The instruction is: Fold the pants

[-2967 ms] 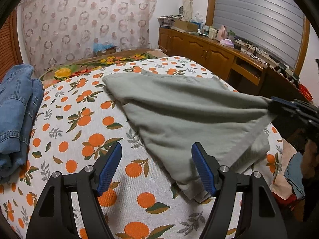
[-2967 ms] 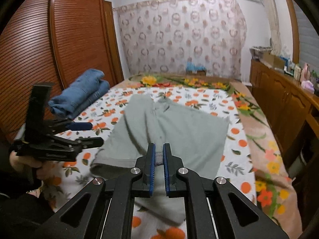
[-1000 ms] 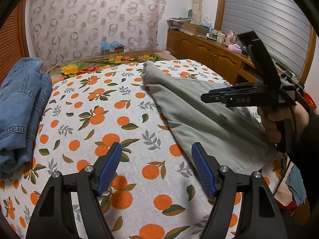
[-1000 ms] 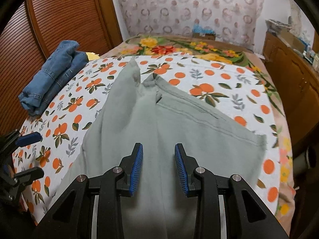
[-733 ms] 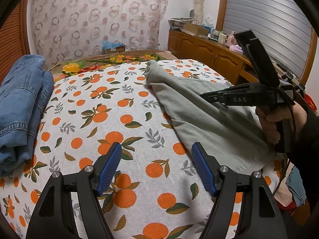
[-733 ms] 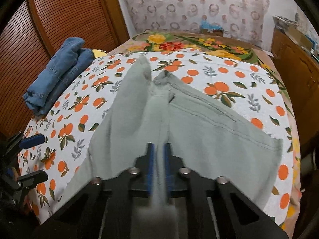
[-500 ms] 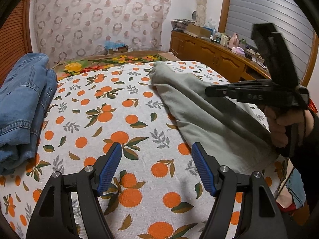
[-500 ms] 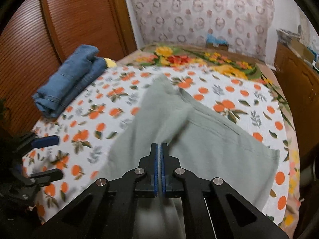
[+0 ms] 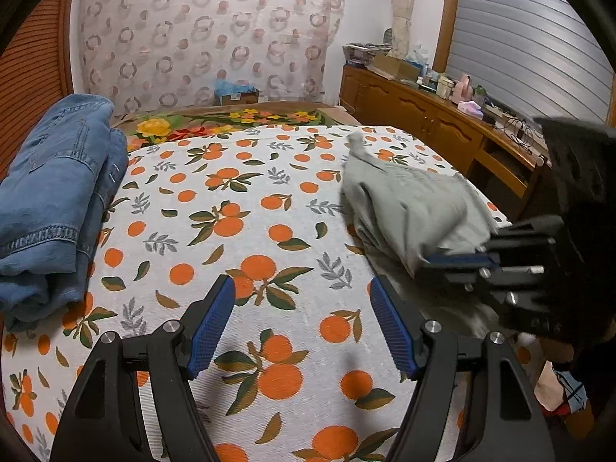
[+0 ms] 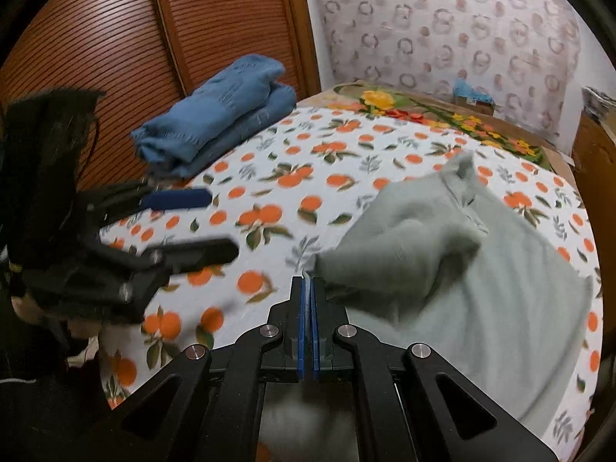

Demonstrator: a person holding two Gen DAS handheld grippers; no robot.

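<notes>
Right tongs clamped on the pants, left tongs spread wide!

We've got the right gripper [image 10: 308, 288] pinched tight on an edge of the grey-green pants [image 10: 481, 269], lifting a bunched fold above the rest of the cloth, which lies on the right side of the orange-print bedspread [image 9: 246, 208]. Our left gripper [image 9: 302, 323] hangs with fingers apart over bare sheet, gripping nothing. Folded blue jeans [image 9: 57, 200] sit at the bed's far left.
</notes>
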